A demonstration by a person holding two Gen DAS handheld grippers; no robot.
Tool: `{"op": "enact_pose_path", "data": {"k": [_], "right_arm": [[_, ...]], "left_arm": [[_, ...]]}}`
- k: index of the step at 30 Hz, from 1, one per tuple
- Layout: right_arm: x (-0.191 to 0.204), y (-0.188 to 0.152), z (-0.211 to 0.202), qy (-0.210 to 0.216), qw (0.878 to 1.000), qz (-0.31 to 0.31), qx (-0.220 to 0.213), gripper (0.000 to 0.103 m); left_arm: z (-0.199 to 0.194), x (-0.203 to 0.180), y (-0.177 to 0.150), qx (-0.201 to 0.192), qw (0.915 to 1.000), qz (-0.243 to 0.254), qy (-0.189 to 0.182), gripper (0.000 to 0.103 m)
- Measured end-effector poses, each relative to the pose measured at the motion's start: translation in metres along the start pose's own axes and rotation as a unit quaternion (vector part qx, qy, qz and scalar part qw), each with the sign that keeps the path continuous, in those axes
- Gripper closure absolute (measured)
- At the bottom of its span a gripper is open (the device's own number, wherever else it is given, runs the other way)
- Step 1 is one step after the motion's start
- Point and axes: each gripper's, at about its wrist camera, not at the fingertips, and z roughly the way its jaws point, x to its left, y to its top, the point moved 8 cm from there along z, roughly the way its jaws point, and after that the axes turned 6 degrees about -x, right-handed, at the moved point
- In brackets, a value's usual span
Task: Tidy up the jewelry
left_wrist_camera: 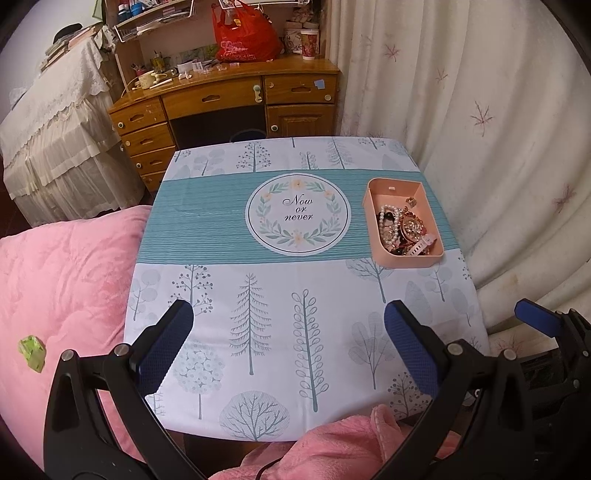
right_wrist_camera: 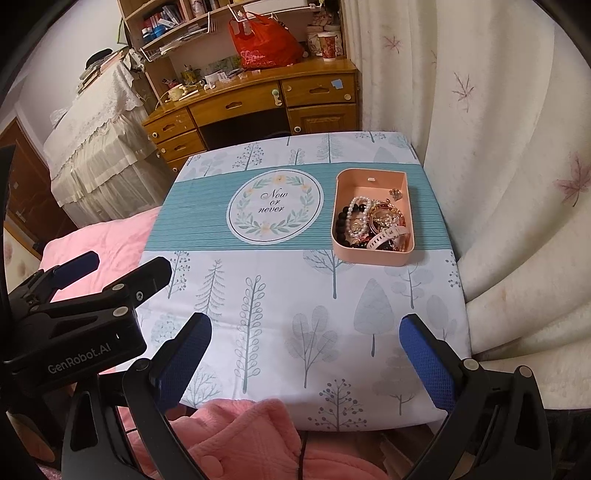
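A pink rectangular box [left_wrist_camera: 373, 206] sits on the right side of the table [left_wrist_camera: 221, 221], on the teal band of the cloth; it also shows in the right wrist view [right_wrist_camera: 373, 254]. It holds a tangle of jewelry [left_wrist_camera: 400, 229]: a pearl bracelet [right_wrist_camera: 359, 206], dark beads, gold pieces and a pale watch strap [right_wrist_camera: 388, 235]. My left gripper [left_wrist_camera: 288, 325] is open and empty above the table's near edge. My right gripper [right_wrist_camera: 306, 338] is open and empty, also at the near edge, well short of the box.
A wooden desk [left_wrist_camera: 229, 99] with a red bag [left_wrist_camera: 245, 35] stands beyond the table. A pale curtain [left_wrist_camera: 480, 110] hangs close on the right. A pink quilt [left_wrist_camera: 62, 288] lies on the left. Pink fabric [right_wrist_camera: 236, 435] lies at the near edge.
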Motion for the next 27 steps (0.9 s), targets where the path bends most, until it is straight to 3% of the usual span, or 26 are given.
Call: {"op": "enact_pose_path", "data": {"k": [27], "right_arm": [[-0.003, 0.000, 0.018, -0.001, 1.000, -0.002, 0.015, 0.000]], "left_arm": [[0.011, 0.012, 0.001, 0.012, 0.9999, 0.001, 0.008, 0.000]]}}
